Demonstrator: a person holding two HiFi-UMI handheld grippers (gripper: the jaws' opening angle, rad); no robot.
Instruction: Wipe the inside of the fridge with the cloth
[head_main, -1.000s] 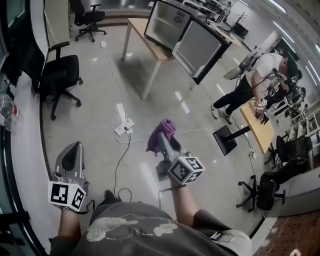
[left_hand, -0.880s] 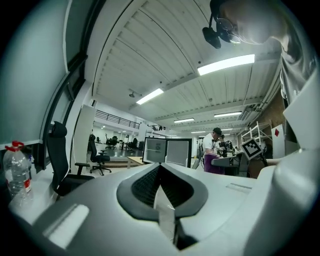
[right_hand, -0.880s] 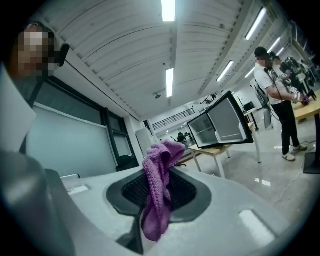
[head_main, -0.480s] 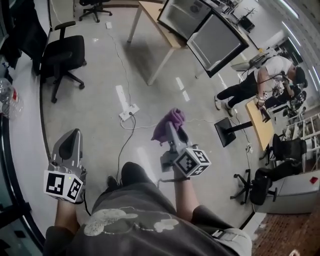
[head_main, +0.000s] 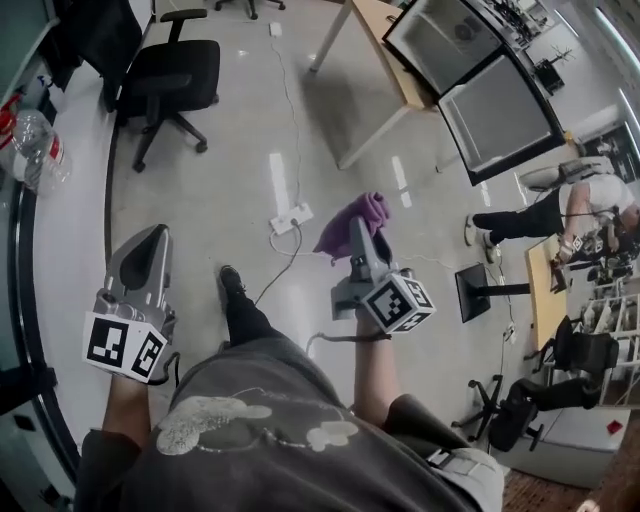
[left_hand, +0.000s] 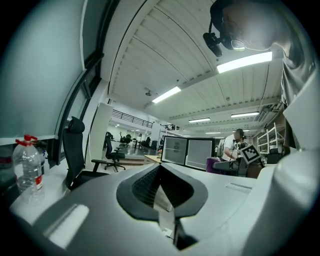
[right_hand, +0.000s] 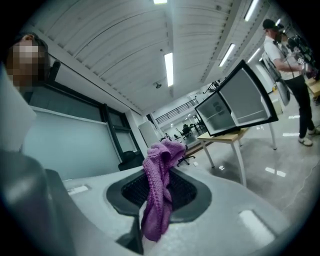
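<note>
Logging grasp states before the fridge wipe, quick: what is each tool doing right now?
Left tool: closed, nothing between its jaws.
Right tool: closed on the purple cloth.

Grey printed T-shirt (head_main: 250, 440), dark trousers (head_main: 245, 318), grey left tongs (head_main: 158, 235) and right tongs (head_main: 361, 228), black-and-white marker cubes (head_main: 123, 347) (head_main: 398, 303)

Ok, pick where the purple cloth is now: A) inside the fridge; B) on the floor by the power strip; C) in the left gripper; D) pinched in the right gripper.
D: the right gripper view shows the purple cloth pinched between the closed jaws of the right gripper, well short of the fridge.
</note>
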